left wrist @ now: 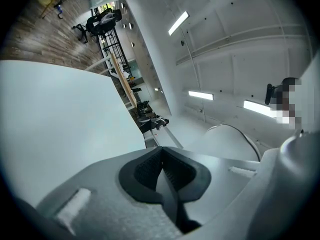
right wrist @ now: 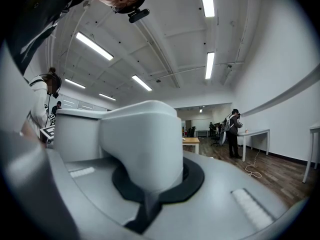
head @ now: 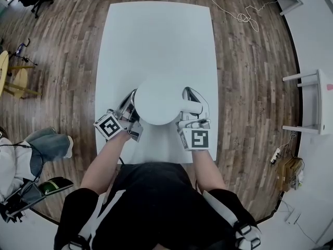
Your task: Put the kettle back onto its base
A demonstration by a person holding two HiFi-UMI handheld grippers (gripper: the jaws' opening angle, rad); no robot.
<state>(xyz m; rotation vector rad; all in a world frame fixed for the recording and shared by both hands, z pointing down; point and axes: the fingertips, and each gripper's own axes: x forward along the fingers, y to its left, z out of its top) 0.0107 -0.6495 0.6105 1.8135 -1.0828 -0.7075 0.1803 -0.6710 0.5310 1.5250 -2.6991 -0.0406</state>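
Presently, the white kettle (head: 158, 100) stands at centre frame in the head view, on the white table (head: 156, 35) near its lower edge. The right gripper (head: 193, 113) is clamped on the handle (right wrist: 142, 144) at the kettle's right. The left gripper (head: 129, 108), jaws together and empty, sits just beside the kettle's left side.

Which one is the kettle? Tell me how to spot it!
Find the long white table on the wooden floor. At its near end, between the left gripper and the right gripper, is the kettle. From above it is a plain white round, with a handle clamped in the right gripper.
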